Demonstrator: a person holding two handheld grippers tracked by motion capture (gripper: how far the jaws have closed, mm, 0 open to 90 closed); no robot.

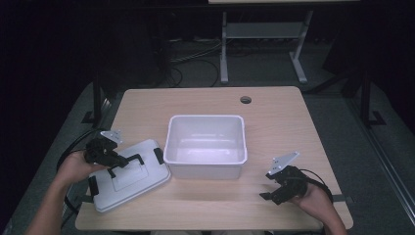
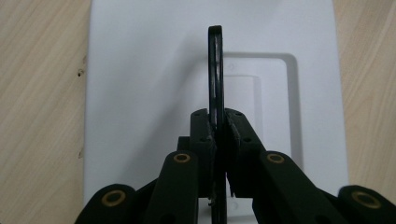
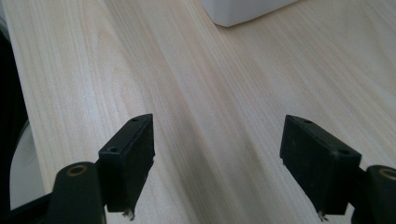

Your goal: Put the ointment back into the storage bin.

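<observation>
A white plastic bin [image 1: 205, 145] stands open in the middle of the wooden table [image 1: 274, 107]. Its white lid [image 1: 128, 182] lies flat to the bin's left, with a black carry handle [image 1: 128, 160] raised on top. My left gripper [image 1: 113, 165] is shut on that handle; in the left gripper view the black handle [image 2: 215, 74] stands edge-on, pinched between the pads [image 2: 202, 135], above the lid [image 2: 149, 93]. My right gripper [image 1: 268, 192] rests at the front right of the table, open, with only bare wood between its fingers [image 3: 133, 154].
A round cable hole [image 1: 245, 100] sits near the table's far edge. Black latches [image 1: 158, 154] sit at the lid's ends. A corner of the bin [image 3: 243, 10] shows at the top of the right gripper view. A metal table frame [image 1: 264, 44] stands on the floor beyond.
</observation>
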